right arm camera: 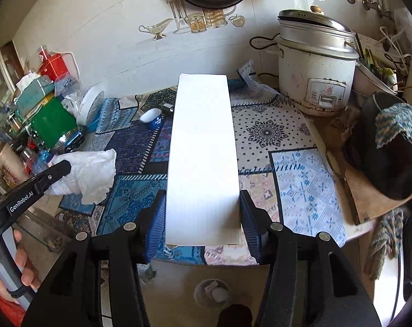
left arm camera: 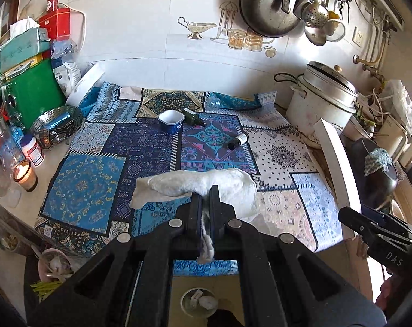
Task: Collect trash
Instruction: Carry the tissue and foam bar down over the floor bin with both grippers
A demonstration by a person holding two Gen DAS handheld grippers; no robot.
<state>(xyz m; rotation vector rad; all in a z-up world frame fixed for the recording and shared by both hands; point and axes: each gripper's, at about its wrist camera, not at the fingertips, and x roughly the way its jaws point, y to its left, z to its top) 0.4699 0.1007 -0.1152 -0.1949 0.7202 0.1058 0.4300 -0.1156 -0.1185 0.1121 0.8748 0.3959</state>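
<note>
My left gripper (left arm camera: 205, 194) is shut on a crumpled white tissue (left arm camera: 178, 182) and holds it above the patterned cloth (left arm camera: 140, 147). The tissue (right arm camera: 91, 171) and the left gripper (right arm camera: 65, 167) also show at the left of the right wrist view. My right gripper (right arm camera: 203, 212) is shut on a long white box (right arm camera: 203, 147), which sticks forward over the cloth (right arm camera: 301, 179). The box (left arm camera: 339, 169) shows at the right of the left wrist view, with the right gripper (left arm camera: 350, 218) below it. Two small dark bottles (left arm camera: 192, 117) (left arm camera: 237, 141) and a blue and white cup (left arm camera: 171, 120) lie on the cloth.
A small bin (left arm camera: 199, 301) with white scraps sits on the floor below the table edge; it also shows in the right wrist view (right arm camera: 212, 294). A rice cooker (right arm camera: 314, 68) stands at the back right. A lit candle (left arm camera: 24, 175), jars and boxes (left arm camera: 29, 92) crowd the left.
</note>
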